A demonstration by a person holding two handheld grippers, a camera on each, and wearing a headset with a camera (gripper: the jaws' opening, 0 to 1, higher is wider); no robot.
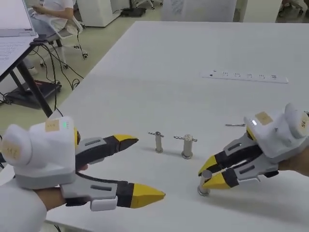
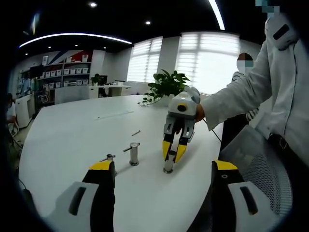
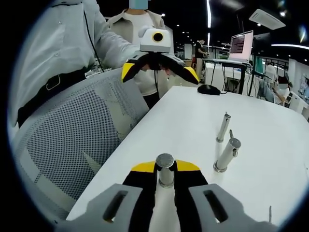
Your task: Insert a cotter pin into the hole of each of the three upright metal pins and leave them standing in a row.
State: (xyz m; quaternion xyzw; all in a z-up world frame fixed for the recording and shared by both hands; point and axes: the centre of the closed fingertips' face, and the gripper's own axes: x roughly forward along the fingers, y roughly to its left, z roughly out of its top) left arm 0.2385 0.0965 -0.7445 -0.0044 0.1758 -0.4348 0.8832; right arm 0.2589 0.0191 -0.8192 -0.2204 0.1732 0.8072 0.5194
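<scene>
Cables (image 1: 53,63) and a dark desk leg (image 1: 31,89) at upper left of the head view, on the floor beside the white table (image 1: 159,72). Seated person (image 1: 53,12) further back in the same corner.

Left gripper (image 1: 147,167) at lower left, held over the table's near edge. Jaws wide apart, nothing between them, yellow tips pointing right toward the pins. Same spread seen in the left gripper view, one tip at each side of the bottom of the frame.

First metal pin (image 1: 158,143) just left of centre, upright on the table. First cotter pin (image 1: 154,134) through its top, sticking out to the left. Second metal pin (image 1: 187,147) near it on the right, also upright. Second cotter pin (image 1: 179,138) across its top. Both pins clear of either gripper.

Third metal pin (image 1: 203,189) right of centre and lower in the frame than the other two, upright with its base on the table. Right gripper (image 1: 204,177) at lower right, jaws clamped on the upper part of this pin. Round pin head seen between the two yellow tips in the right gripper view.

Loose cotter pin (image 1: 235,125) lying flat on the table, above the right gripper in the frame. Power strip (image 1: 245,76) at upper right, well apart from the pins.
</scene>
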